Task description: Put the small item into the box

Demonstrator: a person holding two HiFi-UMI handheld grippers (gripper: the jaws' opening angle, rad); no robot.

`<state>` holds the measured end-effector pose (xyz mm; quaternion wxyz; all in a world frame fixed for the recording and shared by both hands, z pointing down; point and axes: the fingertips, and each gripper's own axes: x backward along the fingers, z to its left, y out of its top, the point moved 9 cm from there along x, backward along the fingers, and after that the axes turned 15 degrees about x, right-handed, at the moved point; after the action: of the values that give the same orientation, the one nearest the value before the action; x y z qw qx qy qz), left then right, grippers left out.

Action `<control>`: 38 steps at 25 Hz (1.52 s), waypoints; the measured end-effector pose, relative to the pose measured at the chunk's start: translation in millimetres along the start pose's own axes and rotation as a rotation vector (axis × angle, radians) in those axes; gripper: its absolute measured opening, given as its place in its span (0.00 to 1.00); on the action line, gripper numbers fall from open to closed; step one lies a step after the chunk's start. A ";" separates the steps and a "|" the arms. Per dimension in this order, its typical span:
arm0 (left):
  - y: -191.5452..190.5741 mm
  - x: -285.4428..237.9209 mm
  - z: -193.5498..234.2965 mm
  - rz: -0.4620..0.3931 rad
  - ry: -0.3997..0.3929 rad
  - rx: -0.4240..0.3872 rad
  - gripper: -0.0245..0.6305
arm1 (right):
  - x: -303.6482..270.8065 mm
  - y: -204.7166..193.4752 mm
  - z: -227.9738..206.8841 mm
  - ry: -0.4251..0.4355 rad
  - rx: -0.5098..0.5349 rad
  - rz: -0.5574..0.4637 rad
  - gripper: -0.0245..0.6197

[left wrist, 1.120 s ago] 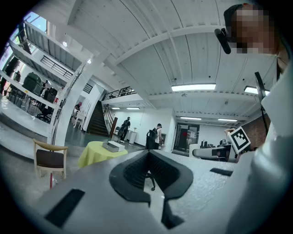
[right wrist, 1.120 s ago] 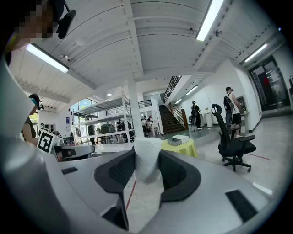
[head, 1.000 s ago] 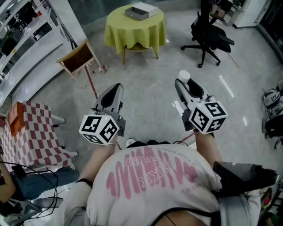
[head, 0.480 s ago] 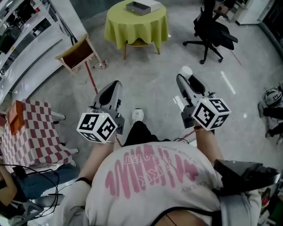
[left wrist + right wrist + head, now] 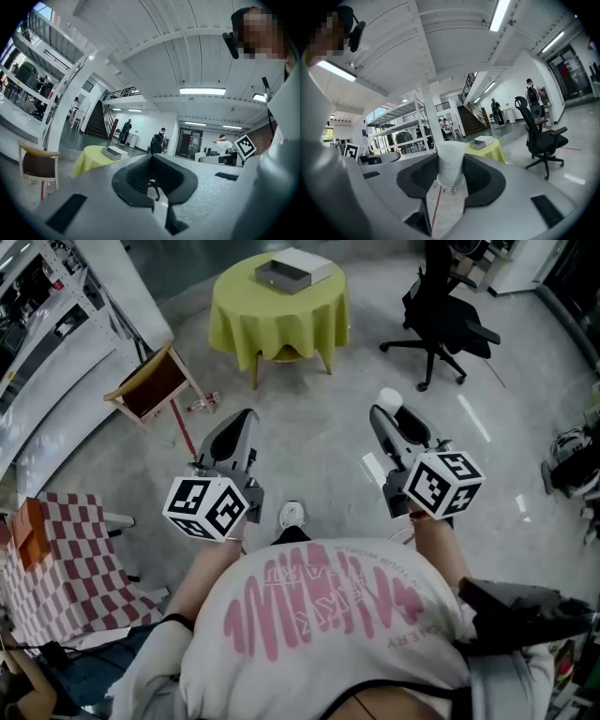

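Person is standing on the grey floor [image 5: 319,442] with both tools held out in front, and neither one is anywhere near the worktop.

The right tool [image 5: 386,412] is pinching the small item [image 5: 390,399], a white, crinkly wrapped-looking thing. The right gripper view is showing it nicely: it's standing upright between the two dark pads [image 5: 480,176], which are pressing on it from both sides, and its top is poking up past the tips.

The left tool [image 5: 245,420] is closed with nothing in it. Its dark pads are meeting at the tips, and only floor and a chair base are showing through the hollow behind them.

The box [image 5: 292,271], grey with a white part lying on it, is sitting on top of the round worktop [image 5: 272,320] with the yellow-green cloth, well apart from both tools and roughly straight ahead. So the small item is in the air in the right tool, not in the box.

Other stuff hanging around: a black office chair [image 5: 441,315] to the right of the worktop, a wooden chair [image 5: 148,385] off to the left, and a red-and-white checkered table [image 5: 66,559] at the person's left.
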<state>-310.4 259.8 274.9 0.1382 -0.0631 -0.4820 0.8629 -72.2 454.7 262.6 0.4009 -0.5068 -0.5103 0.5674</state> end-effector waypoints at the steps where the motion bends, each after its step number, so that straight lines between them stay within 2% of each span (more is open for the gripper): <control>1: 7.6 -10.6 7.6 0.001 -0.008 0.000 0.05 | -11.9 4.6 -3.5 -0.003 -0.002 -0.004 0.29; 10: 76.2 -82.7 80.3 -0.006 -0.052 -0.014 0.05 | -117.6 48.5 -19.4 -0.036 0.009 -0.040 0.29; 15: 101.6 -111.5 120.0 -0.011 -0.077 -0.017 0.05 | -166.8 56.8 -18.8 -0.053 0.017 -0.045 0.29; 24: 97.3 -130.4 180.7 0.039 -0.032 0.046 0.05 | -217.8 36.4 -16.1 -0.062 0.000 0.046 0.29; 29: 104.3 -132.4 192.4 0.030 -0.041 0.048 0.05 | -235.2 46.3 -13.0 -0.058 0.036 0.045 0.29; 38: 106.6 -136.7 207.1 0.030 -0.019 0.063 0.05 | -265.0 42.4 -10.2 -0.004 0.035 0.078 0.29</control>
<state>-249.1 -2.7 290.3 0.1227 -0.0576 -0.4548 0.8802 -15.9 192.1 265.1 0.3860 -0.5182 -0.4810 0.5925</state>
